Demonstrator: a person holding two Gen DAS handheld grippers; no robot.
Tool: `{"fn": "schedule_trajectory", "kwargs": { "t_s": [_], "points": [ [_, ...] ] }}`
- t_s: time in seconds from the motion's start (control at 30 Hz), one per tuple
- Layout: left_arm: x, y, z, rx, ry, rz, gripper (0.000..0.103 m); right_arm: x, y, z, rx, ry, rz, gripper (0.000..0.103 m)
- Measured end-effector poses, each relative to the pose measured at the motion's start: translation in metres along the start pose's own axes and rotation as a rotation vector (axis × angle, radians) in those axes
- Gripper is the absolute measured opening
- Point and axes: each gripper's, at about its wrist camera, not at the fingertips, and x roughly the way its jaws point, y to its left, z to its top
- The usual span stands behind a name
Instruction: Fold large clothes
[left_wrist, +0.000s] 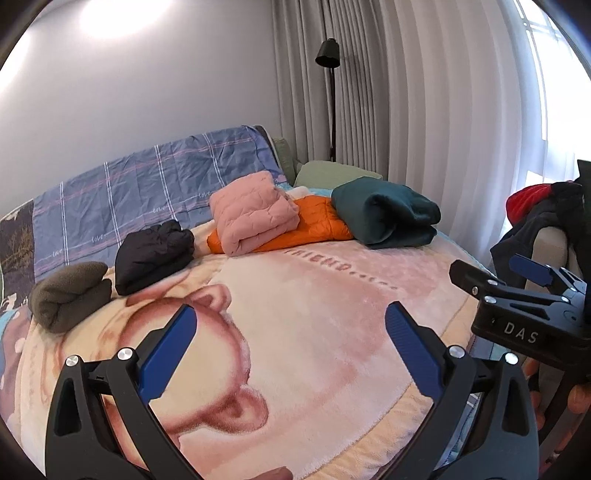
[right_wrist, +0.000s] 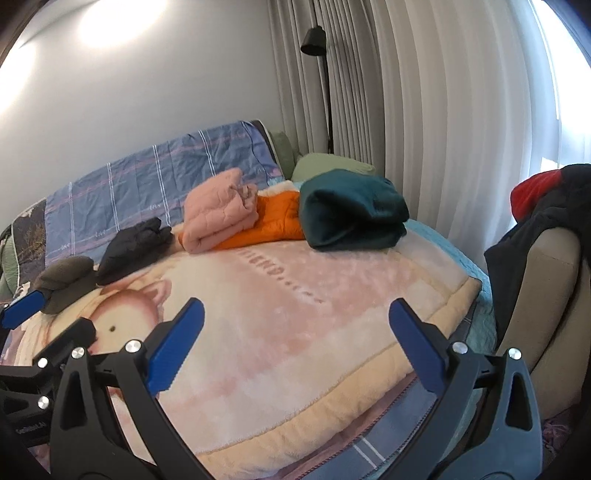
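Left wrist view: left gripper (left_wrist: 290, 341) hangs over the pink plush cartoon-print blanket (left_wrist: 314, 317) on the bed, jaws spread wide, nothing between them. Landmark: folded pink quilted jacket (left_wrist: 253, 210). It lies partly on a folded orange puffer jacket (left_wrist: 317, 221); just right of it sits a folded dark teal fleece garment (left_wrist: 384, 212); left of it a black folded puffer (left_wrist: 153, 253), then an olive fleece roll (left_wrist: 70, 295). Judgement: finished pieces are lined along the far edge to keep the near blanket free as a folding area. Right gripper (left_wrist: 517, 291) shows at the frame edge, apparently open and empty.

Right wrist view: right gripper (right_wrist: 295, 345) also spread, empty, above the blanket's near edge. Well right of the pink jacket, a heap of black and red clothes (right_wrist: 535, 218) drapes over a beige armchair (right_wrist: 546, 295). Judgement: these are the unfolded items, next to be fetched; both grippers empty suits a pause between garments.
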Motion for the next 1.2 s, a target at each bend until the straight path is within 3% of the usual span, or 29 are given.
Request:
{"fn": "schedule_trajectory", "kwargs": {
  "t_s": [1.2],
  "points": [
    [0.048,-0.004,-0.003,-0.026,0.075,-0.016,0.102,0.029,-0.012,0.003,-0.020,0.029,-0.051,0.101]
  ]
}}
